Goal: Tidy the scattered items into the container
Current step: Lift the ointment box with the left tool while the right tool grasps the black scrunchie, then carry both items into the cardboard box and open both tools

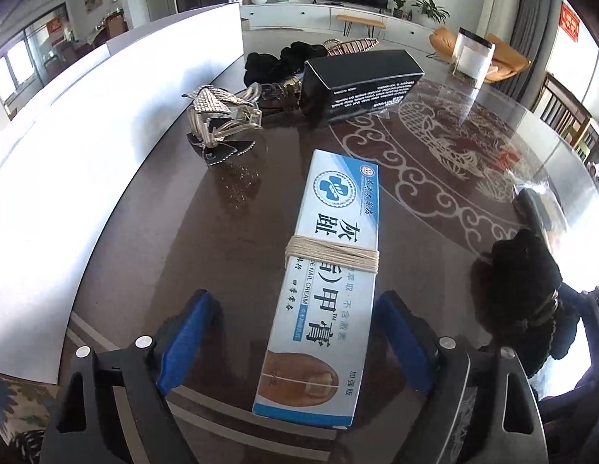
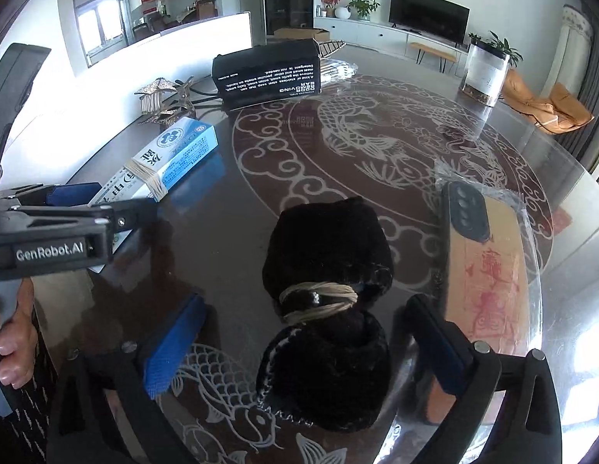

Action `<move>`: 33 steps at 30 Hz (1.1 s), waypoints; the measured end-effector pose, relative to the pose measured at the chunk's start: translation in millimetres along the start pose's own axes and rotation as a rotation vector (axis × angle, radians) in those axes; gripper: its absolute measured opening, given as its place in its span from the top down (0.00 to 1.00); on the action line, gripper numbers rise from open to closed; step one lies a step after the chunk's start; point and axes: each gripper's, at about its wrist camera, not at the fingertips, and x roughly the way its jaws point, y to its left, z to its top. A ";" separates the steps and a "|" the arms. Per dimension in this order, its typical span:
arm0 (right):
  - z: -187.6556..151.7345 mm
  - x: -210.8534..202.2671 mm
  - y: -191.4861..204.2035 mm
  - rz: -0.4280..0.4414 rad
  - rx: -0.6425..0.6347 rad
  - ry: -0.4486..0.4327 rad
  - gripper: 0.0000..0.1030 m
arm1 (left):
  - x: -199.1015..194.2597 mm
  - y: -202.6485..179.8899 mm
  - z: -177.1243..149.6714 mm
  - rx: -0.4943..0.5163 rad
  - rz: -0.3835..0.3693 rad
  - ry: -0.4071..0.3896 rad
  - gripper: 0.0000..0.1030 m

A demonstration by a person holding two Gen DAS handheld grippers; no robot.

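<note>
A blue-and-white nail cream box (image 1: 330, 270) bound with twine lies on the glass table, its near end between the blue pads of my open left gripper (image 1: 295, 301); the left pad stands clear of it. A black fuzzy bundle (image 2: 326, 309) tied with pale string lies between the fingers of my open right gripper (image 2: 305, 303), with a gap on each side. The right wrist view also shows the left gripper (image 2: 106, 203) around the cream box (image 2: 175, 154). A woven basket (image 1: 349, 44) sits at the table's far side.
A black carton (image 1: 357, 85) lies beyond the cream box, with sparkly hair clips (image 1: 218, 116) and dark fabric (image 1: 276, 62) to its left. A phone case in a plastic sleeve (image 2: 485, 270) lies right of the bundle. White boards (image 1: 106, 116) line the left edge. A clear jar (image 2: 483, 73) stands far right.
</note>
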 end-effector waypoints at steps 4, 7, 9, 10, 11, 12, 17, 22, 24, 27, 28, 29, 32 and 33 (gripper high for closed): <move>1.9 1.0 1.0 -0.002 -0.001 -0.002 0.00 | 0.9 -0.5 1.7 0.008 -0.003 0.005 0.09; 1.9 0.8 0.9 -0.002 -0.002 -0.003 0.00 | 4.3 -1.3 1.4 0.009 -0.003 0.021 0.00; 1.8 0.8 0.8 -0.002 -0.002 -0.003 0.00 | 3.8 -1.5 1.2 0.007 -0.003 0.022 0.00; 1.7 0.7 0.7 -0.002 -0.002 -0.003 0.00 | 3.7 -1.7 1.3 0.006 -0.002 0.021 0.00; 1.8 0.7 0.7 -0.002 -0.002 -0.003 0.00 | 3.2 -2.0 1.4 0.006 -0.002 0.021 0.00; 1.8 0.7 0.7 -0.002 -0.002 -0.003 0.00 | 2.6 -2.0 1.4 0.005 -0.002 0.021 0.00; 1.8 0.7 0.7 -0.002 -0.002 -0.003 0.00 | 1.1 -1.9 0.1 0.000 0.003 0.013 0.00; 1.9 0.7 0.6 -0.001 -0.003 -0.004 0.00 | 2.1 -0.5 -0.6 -0.008 0.007 0.017 0.00; 1.8 0.8 0.4 0.000 -0.002 -0.004 0.00 | 3.5 0.1 0.6 -0.004 0.004 0.035 0.00; 1.8 0.5 0.3 0.001 -0.002 -0.004 0.00 | 7.4 1.1 11.3 0.066 -0.031 0.143 0.00; 2.0 0.4 0.3 0.004 -0.008 -0.001 0.00 | 9.4 1.3 15.3 0.091 -0.042 0.183 0.00; 3.6 1.1 0.0 0.018 -0.025 0.010 0.00 | 12.3 2.3 20.6 0.121 -0.051 0.231 0.00; 14.8 5.2 -1.9 0.055 -0.084 0.113 0.00 | 13.8 6.2 30.9 0.162 -0.037 0.262 0.00; 20.4 7.5 -2.8 0.073 -0.105 0.167 0.00 | 13.5 6.1 33.6 0.172 -0.043 0.265 0.00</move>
